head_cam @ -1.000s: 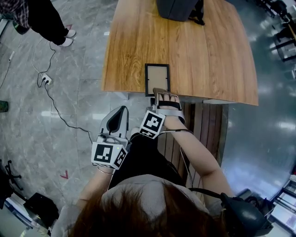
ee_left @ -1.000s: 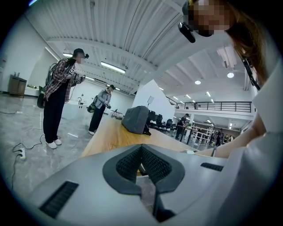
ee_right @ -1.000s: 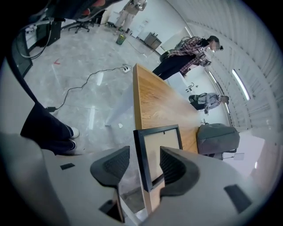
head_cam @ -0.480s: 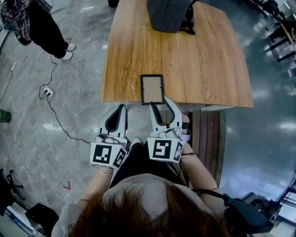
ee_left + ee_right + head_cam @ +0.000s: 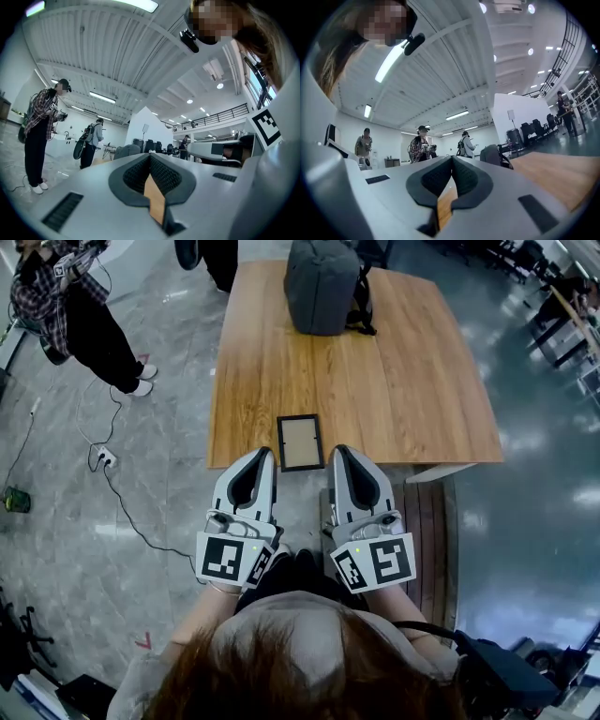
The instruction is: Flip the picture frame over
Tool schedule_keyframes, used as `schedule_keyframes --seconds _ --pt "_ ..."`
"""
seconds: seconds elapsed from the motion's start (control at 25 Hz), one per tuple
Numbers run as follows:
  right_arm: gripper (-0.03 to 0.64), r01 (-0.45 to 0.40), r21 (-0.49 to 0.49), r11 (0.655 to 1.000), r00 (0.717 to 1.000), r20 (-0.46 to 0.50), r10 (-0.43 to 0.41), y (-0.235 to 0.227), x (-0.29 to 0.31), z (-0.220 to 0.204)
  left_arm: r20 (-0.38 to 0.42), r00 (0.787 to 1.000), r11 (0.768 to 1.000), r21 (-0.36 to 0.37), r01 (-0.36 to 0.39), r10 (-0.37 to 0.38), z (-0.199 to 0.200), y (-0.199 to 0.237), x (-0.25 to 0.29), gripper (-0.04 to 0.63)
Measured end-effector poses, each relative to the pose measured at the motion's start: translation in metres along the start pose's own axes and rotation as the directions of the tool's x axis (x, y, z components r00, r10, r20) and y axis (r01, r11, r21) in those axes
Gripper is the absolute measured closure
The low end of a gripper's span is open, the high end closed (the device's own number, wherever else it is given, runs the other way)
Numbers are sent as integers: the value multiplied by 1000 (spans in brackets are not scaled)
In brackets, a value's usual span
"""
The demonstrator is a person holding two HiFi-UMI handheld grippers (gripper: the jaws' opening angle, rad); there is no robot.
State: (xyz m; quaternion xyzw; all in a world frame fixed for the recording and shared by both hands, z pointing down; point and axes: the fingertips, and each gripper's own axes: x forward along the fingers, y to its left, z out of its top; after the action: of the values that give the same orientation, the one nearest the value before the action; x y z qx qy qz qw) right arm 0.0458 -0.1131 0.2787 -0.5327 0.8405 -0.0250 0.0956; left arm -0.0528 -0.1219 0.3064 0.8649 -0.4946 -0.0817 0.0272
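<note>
Head view has your two grippers side by side at the near edge of the wooden table [image 5: 412, 381], both pointing toward it. Your left gripper [image 5: 263, 457] has its jaws pressed together on nothing; the left gripper view shows the pads meeting with only air between them. Your right gripper [image 5: 339, 454] is closed the same way and empty. The picture frame [image 5: 300, 442] lies flat on the table by its near edge, seen in the gap between the two gripper tips, held by neither, a dark border around a tan panel. A grey backpack [image 5: 322, 285] sits at the far end.
</note>
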Motion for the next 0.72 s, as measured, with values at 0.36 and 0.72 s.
schedule_keyframes --seconds 0.36,0.72 --pt "601 51 12 999 990 -132 -49 -8 -4 -33 -21 1000 1000 -5 4 -4 -3 -23 1 589" --pt "601 95 39 995 982 -165 -87 -11 9 -35 -56 998 999 -13 -38 37 -5 -12 6 589"
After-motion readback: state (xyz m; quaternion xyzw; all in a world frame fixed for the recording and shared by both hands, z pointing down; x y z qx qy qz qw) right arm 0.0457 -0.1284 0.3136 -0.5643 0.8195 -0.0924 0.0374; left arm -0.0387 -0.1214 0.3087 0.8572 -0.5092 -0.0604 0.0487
